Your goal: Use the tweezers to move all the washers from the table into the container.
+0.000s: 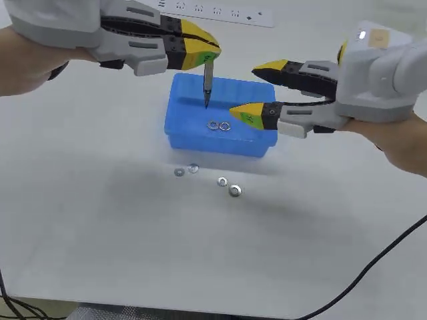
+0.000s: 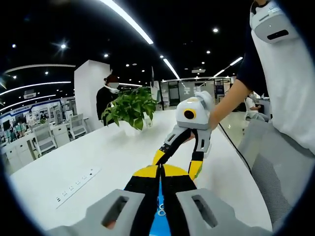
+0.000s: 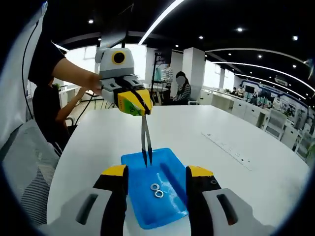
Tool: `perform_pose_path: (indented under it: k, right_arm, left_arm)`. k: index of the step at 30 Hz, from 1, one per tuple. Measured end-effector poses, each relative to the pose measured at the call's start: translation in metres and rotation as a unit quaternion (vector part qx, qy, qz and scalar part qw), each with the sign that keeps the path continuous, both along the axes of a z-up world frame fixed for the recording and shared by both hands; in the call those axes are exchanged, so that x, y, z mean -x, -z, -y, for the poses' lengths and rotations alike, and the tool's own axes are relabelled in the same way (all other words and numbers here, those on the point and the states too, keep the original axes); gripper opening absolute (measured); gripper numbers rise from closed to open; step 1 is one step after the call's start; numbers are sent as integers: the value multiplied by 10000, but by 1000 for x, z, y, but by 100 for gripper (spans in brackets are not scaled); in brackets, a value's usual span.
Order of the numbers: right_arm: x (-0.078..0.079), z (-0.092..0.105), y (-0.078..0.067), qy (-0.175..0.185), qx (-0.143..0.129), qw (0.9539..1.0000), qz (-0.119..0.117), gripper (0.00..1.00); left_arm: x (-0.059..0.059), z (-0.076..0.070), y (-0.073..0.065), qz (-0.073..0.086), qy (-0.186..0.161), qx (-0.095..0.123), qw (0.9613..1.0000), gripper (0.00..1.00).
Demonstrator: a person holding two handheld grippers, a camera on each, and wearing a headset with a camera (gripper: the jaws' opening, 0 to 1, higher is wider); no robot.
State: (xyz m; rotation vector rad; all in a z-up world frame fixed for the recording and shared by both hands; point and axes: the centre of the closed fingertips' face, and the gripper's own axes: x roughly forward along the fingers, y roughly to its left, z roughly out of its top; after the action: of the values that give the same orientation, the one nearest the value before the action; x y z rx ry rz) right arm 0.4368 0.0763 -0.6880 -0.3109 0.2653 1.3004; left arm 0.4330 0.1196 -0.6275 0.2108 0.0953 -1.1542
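Left gripper (image 1: 203, 50): jaws pressed together on the upper end of the tweezers (image 1: 207, 83), which hang near upright, points down.
Tweezers' points: over the inside of the blue container (image 1: 179, 137), towards its back wall. In the right gripper view the two legs stand slightly apart at the tips, with nothing seen between them.
Right gripper (image 1: 247, 90): jaws spread wide and holding nothing, hovering at the container's right end.
Washers delivered: two (image 1: 218, 125), lying flat and side by side on the container floor.
Washers outstanding: four on the counter (image 1: 133, 233), just in front of the container's front wall. A close pair lies to the left (image 1: 186, 171), and two more to the right (image 1: 222, 181) (image 1: 235, 191).
Step in hand: judged to be the turn from the container to the next pick.
Progress: judged about a third done.
Method advised: lift the points over the front wall and come down on one washer at a time. Take an outer one first, set one leg through its hole or straddle its rim, then close gently.
Grip note: keep the left gripper's squeeze even, so the tweezers do not twist in the jaws.
Risk: thin, flat washers may skid or flick away, and the close pair may be disturbed together.
Right gripper advice: hold it away from the container's rim.
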Motion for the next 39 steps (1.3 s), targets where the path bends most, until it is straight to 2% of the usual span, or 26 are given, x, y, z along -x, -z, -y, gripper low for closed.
perform_pose_path:
  k: [8, 13, 17, 23, 30, 39]
  right_arm:
    - [9, 31, 0, 438, -53, 9989, -177, 61]
    - [20, 46, 1, 557, 2, 9982, -217, 65]
    - [28, 53, -2, 652, -21, 9976, -221, 68]
    - [39, 58, 0, 711, 5, 9972, -237, 70]
    - [53, 62, 6, 666, 102, 9972, -326, 74]
    - [69, 65, 15, 573, 303, 9973, -358, 86]
  left_arm:
    - [15, -19, -15, 108, -144, 3, 9998, 4]
    - [32, -22, -22, 183, -166, -46, 9997, 4]
    - [46, -24, -25, 181, -203, -22, 9996, 4]
    - [66, -24, -23, 149, -218, -47, 9996, 4]
    - [83, -18, -19, 65, -227, 43, 9997, 4]
    - [93, -7, -6, -56, -147, 92, 9998, 4]
